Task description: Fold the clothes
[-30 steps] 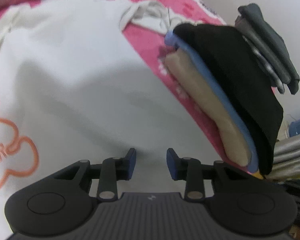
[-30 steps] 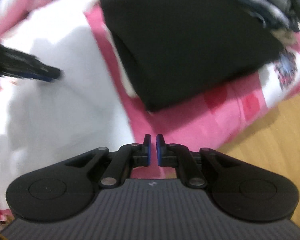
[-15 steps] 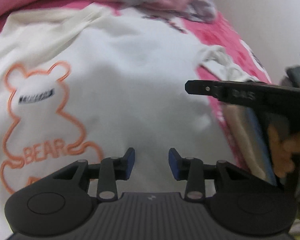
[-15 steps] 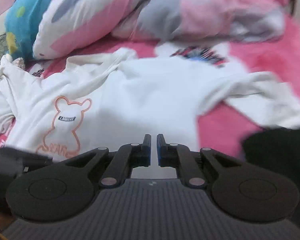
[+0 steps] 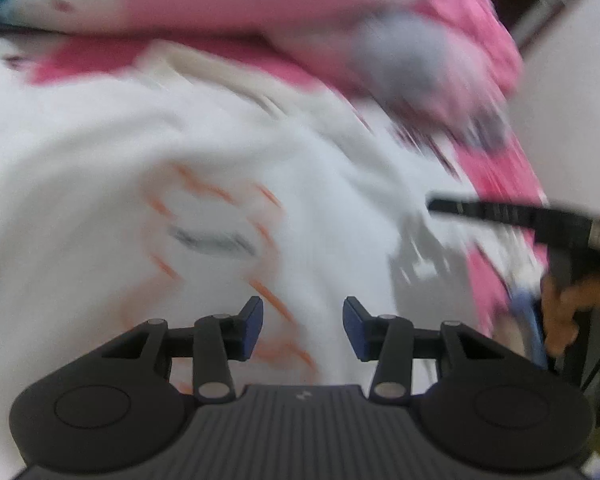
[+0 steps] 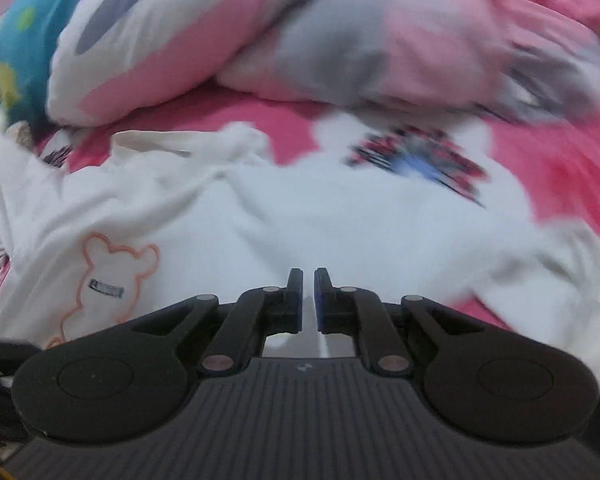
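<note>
Sweatshirt laid out, both grippers poised above it

White bear-print sweatshirt lies spread flat across the pink bedsheet, filling mid-frame, ready for folding. Left gripper tilts down over the orange bear, jaws opening, nothing between them. Right gripper angles down at lower centre, nearly closed, empty. Bundled duvet sits behind.

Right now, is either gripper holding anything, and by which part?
Nothing. The left gripper is opening over the white sweatshirt with nothing between its pads; the right gripper is shut, empty.
</note>
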A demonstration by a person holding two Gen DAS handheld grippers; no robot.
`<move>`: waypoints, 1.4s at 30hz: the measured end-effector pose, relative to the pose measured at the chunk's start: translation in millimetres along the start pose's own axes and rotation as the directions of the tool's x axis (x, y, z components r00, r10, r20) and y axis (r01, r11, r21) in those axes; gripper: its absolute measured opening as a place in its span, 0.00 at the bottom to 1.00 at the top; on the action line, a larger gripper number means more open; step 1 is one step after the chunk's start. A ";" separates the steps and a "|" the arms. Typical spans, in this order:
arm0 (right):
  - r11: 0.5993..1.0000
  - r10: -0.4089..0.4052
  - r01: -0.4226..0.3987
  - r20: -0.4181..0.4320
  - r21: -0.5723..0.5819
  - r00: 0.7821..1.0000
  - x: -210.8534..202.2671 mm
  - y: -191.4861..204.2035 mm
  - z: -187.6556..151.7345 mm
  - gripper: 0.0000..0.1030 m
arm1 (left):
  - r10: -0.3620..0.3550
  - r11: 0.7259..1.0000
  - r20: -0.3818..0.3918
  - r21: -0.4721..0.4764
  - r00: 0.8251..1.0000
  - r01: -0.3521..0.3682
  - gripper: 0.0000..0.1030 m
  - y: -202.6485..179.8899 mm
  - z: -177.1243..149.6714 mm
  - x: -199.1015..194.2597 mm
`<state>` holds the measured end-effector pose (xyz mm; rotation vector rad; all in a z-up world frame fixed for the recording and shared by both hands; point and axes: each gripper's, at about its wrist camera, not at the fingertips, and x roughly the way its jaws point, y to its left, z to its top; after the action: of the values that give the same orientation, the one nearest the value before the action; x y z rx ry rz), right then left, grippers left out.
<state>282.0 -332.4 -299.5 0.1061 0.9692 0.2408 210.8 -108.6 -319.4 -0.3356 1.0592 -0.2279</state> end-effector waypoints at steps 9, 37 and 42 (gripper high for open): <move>0.994 0.017 -0.014 0.022 -0.113 1.000 56.0 6.3 68.3 0.22 | 0.174 0.984 0.103 0.026 0.979 -0.177 0.53 80.6 110.2 33.8; 0.938 0.343 -0.344 -0.028 -0.054 0.939 102.8 -32.3 112.9 0.00 | 0.187 0.949 0.203 0.214 0.961 -0.230 0.11 91.8 152.9 103.7; 0.965 0.231 -0.215 0.093 -0.151 0.969 84.3 -32.6 122.7 0.00 | 0.184 0.950 0.237 0.205 0.954 -0.234 0.10 92.8 151.3 96.2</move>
<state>434.1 -340.8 -304.4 0.0994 0.8275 0.5051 391.6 -31.3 -364.9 -0.0340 0.8364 -0.1176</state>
